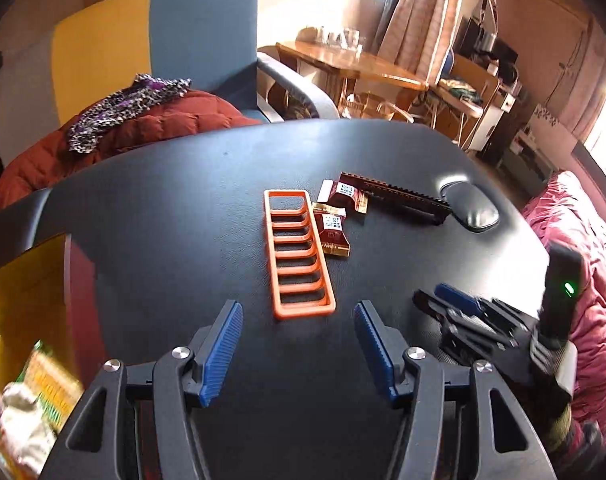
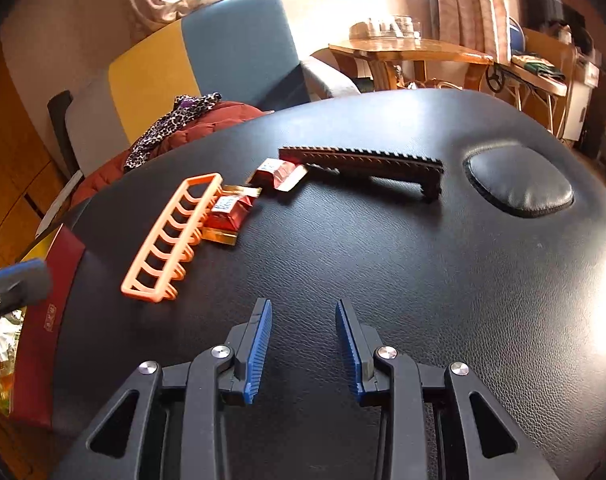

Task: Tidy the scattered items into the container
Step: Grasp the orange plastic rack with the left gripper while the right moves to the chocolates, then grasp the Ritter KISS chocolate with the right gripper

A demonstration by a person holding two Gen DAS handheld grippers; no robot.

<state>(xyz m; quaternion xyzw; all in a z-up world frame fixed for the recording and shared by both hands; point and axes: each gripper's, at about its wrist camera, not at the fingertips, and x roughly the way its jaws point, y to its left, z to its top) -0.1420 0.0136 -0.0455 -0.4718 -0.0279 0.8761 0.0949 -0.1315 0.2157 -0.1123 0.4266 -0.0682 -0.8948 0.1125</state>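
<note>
An orange slotted rack (image 1: 299,254) lies flat on the black leather table (image 1: 183,208); it also shows in the right wrist view (image 2: 171,236). Two red candy wrappers (image 1: 333,232) (image 1: 345,194) lie beside it, seen also in the right wrist view (image 2: 229,212) (image 2: 279,174). A dark toothed bar (image 1: 403,198) (image 2: 367,164) lies beyond them. A red box with a gold inside (image 1: 35,280) (image 2: 39,344) sits at the table's left edge, holding packets. My left gripper (image 1: 299,312) is open and empty just short of the rack. My right gripper (image 2: 303,308) is open and empty above bare table; it also shows in the left wrist view (image 1: 451,300).
A round leather pad (image 1: 471,204) (image 2: 519,180) is set in the table at the right. An armchair (image 1: 163,52) with a red jacket (image 1: 143,132) stands behind the table. A wooden table (image 1: 351,64) is further back. A pink quilt (image 1: 583,248) lies at the right.
</note>
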